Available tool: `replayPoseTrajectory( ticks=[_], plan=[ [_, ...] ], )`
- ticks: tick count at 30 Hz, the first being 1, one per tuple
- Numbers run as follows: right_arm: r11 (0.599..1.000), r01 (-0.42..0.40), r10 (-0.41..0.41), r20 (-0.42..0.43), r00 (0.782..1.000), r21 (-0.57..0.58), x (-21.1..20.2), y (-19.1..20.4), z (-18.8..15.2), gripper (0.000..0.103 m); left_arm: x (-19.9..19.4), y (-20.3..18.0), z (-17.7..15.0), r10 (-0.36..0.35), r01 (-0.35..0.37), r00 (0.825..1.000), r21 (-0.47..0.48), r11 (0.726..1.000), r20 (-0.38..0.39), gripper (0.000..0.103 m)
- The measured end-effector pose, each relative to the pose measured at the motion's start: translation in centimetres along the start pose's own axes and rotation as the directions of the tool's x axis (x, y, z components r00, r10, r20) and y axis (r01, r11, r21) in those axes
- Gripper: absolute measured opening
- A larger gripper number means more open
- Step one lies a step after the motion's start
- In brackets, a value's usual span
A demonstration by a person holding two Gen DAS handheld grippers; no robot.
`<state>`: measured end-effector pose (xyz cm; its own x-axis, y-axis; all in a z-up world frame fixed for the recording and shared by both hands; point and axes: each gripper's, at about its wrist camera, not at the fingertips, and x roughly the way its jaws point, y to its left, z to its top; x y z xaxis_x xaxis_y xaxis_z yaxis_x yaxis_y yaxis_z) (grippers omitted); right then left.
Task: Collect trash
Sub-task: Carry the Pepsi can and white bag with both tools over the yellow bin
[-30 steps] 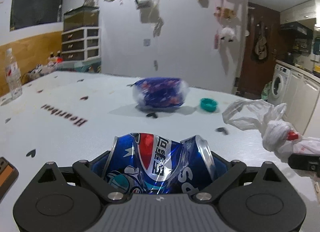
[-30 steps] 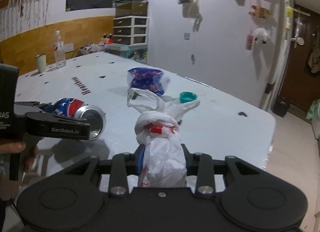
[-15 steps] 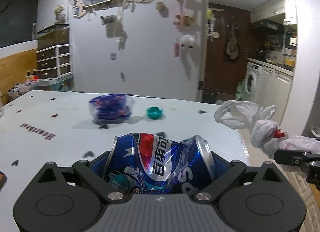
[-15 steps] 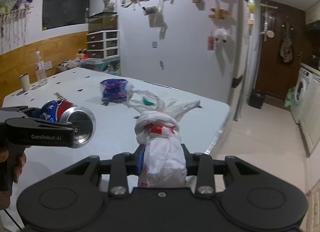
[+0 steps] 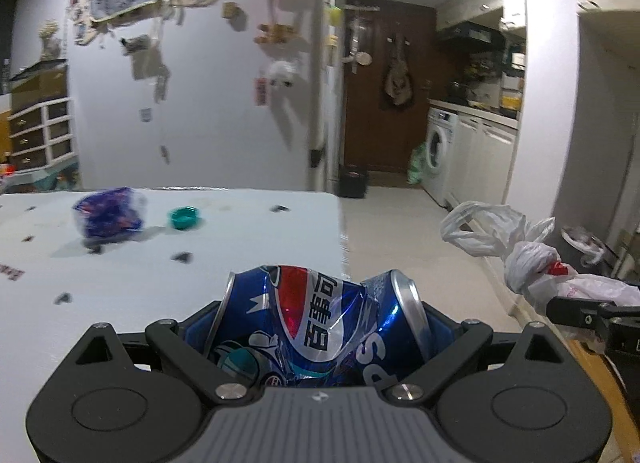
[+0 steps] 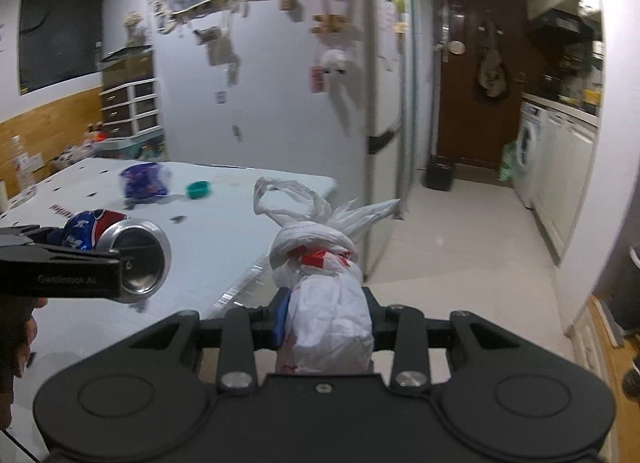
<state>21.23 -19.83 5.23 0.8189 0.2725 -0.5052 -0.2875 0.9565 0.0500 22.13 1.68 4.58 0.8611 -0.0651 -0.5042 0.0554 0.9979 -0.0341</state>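
Swung away from the table (image 5: 120, 295) toward the open floor, left gripper (image 5: 320, 327) clamped on the crushed can (image 5: 320, 323), right gripper (image 6: 326, 323) pinching the knotted bag (image 6: 324, 295), both apparently bound for disposal.

Crushed can (image 5: 320, 327) in left gripper (image 5: 320, 337)

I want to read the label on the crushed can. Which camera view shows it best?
The left wrist view: the crushed can fills the left gripper, label facing the camera. The right wrist view shows the can mostly end-on, its silver end toward the camera, the label largely hidden.
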Motion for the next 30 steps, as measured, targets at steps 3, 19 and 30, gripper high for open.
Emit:
replayPoseTrajectory(
  ticks=[3, 19, 30],
  plan=[
    [0.999, 0.033, -0.033, -0.015, 0.999, 0.032, -0.7, -2.1, -1.2, 0.036, 0.7, -2.4, -0.5, -0.028, 0.029, 0.999, 0.015, 0.999, -0.018, 0.097],
    [0.948, 0.177, -0.143, -0.142, 0.979, 0.265, 1.3, -11.7, -8.2, 0.036, 7.8, -11.6, -4.5, -0.123, 0.139, 0.977, 0.082, 0.987, -0.174, 0.097],
    [0.903, 0.208, -0.075, -0.339, 0.938, 0.376, 10.9, -13.8, -14.9, 0.036, 17.1, -13.1, -9.6, -0.118, 0.156, 0.938, 0.093, 0.983, -0.327, 0.097]
  ],
)
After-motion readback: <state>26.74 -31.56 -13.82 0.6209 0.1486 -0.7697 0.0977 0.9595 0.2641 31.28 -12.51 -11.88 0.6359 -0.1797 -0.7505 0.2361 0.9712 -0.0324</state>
